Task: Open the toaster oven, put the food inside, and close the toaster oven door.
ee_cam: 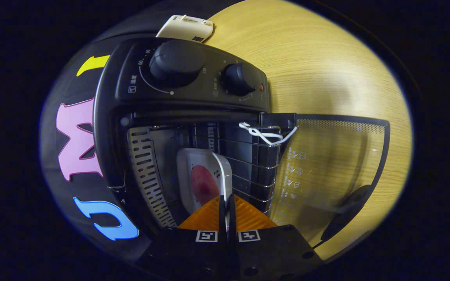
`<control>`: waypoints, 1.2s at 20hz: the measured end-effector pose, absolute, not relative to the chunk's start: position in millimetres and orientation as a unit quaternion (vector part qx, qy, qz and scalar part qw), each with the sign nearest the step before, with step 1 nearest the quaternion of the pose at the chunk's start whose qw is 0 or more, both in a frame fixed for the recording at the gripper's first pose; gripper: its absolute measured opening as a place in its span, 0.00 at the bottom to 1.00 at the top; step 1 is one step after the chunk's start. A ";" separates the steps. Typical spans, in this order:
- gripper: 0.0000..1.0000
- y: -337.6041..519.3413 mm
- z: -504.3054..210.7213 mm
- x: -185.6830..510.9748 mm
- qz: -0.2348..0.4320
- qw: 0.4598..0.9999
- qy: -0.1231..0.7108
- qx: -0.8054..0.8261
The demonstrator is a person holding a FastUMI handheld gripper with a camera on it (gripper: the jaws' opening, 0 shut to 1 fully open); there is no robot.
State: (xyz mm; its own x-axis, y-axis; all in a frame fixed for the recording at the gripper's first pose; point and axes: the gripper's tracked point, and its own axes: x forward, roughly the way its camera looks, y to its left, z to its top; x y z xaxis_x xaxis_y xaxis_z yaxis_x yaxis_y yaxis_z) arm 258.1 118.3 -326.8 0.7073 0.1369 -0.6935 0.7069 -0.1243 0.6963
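Plate (203, 175) edge-on in claw (227, 207) — long axis into oven (193, 101).

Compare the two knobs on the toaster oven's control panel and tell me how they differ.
The larger knob sits nearer the panel's outer end by the cream device; the smaller knob sits nearer the small red indicator light. The larger knob has a long printed arc beside it; the smaller knob's markings are tighter. Both are black, round and on the same panel. The hand-held gripper pinches the white plate's rim inside the open oven.
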 end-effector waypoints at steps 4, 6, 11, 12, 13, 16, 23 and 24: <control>0.09 120.5 -328.9 258.9 -0.257 0.586 0.295 0.709; 0.12 130.3 -328.8 258.8 -0.249 0.580 0.303 0.715; 0.31 138.0 -302.4 238.8 -0.217 0.596 0.318 0.705; 0.34 139.4 -293.7 231.5 -0.201 0.604 0.324 0.700; 0.34 137.7 -284.6 224.2 -0.189 0.616 0.325 0.693; 0.53 130.3 -248.2 200.8 -0.131 0.667 0.316 0.662; 0.98 114.7 -223.5 128.0 -0.042 0.804 0.327 0.494; 0.98 116.7 -228.7 115.6 -0.024 0.827 0.336 0.450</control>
State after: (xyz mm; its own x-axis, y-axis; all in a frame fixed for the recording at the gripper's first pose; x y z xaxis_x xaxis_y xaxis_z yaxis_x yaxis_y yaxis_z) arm 115.6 116.7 -228.7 0.7727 0.2627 -0.5779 0.3424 0.5941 0.7279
